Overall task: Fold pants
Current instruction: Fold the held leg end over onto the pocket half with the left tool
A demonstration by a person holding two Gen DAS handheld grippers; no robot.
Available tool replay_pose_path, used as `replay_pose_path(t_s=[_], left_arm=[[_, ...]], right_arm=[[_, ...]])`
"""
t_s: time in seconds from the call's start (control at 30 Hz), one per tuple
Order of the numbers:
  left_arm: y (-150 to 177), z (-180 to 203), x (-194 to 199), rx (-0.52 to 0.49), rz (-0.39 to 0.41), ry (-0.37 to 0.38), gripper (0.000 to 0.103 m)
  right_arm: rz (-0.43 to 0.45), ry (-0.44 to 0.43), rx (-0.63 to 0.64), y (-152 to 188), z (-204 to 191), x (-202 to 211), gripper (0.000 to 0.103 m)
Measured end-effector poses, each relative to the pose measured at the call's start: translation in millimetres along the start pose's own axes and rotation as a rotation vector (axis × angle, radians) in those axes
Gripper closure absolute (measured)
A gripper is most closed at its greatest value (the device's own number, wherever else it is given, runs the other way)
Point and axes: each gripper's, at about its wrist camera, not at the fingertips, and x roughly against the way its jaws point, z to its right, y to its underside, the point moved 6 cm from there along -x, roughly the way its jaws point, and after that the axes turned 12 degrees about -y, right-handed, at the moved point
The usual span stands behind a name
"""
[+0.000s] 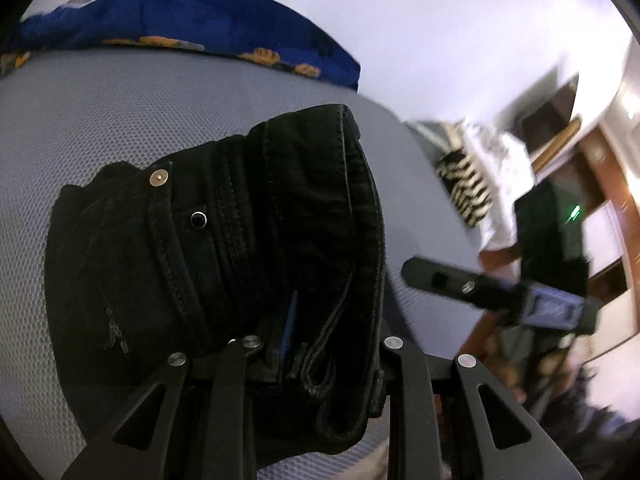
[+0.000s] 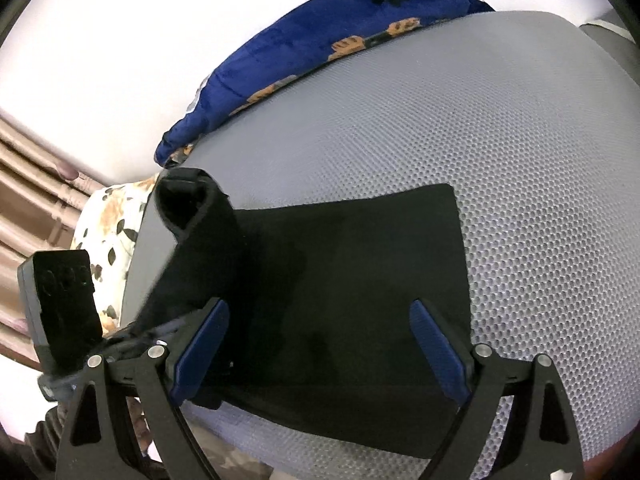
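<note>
The black pants fill the left wrist view, with the waistband, a metal button and rivets facing me. My left gripper is shut on the waistband end and holds it lifted off the grey mesh surface. In the right wrist view the rest of the pants lies flat and folded on the grey surface, with one end raised at the left. My right gripper is open, its blue pads on either side just above the flat cloth. It also shows in the left wrist view.
A blue blanket with orange paw prints lies along the far edge of the grey surface. A floral pillow sits at the left. A striped cloth and wooden furniture stand at the right.
</note>
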Motion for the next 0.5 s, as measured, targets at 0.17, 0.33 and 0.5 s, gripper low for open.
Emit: replay_pose_path(t_s=[0.17,0.33,0.5], left_arm=[[13,6,-21,-0.054,-0.025,-0.071,0.077],[16,20,-24,-0.146,-0.020,-0.180,0.073],[25,29,-18,-0.247,-0.001,-0.265,0.064]], right_arm=[[-0.005,-0.049,-0.056,2,12,-1,0.013],[-0.022,-0.081,-0.079,4,17,-9,0.013],[-0.035,-0.120,-0.093,1,18,-19,0.013]])
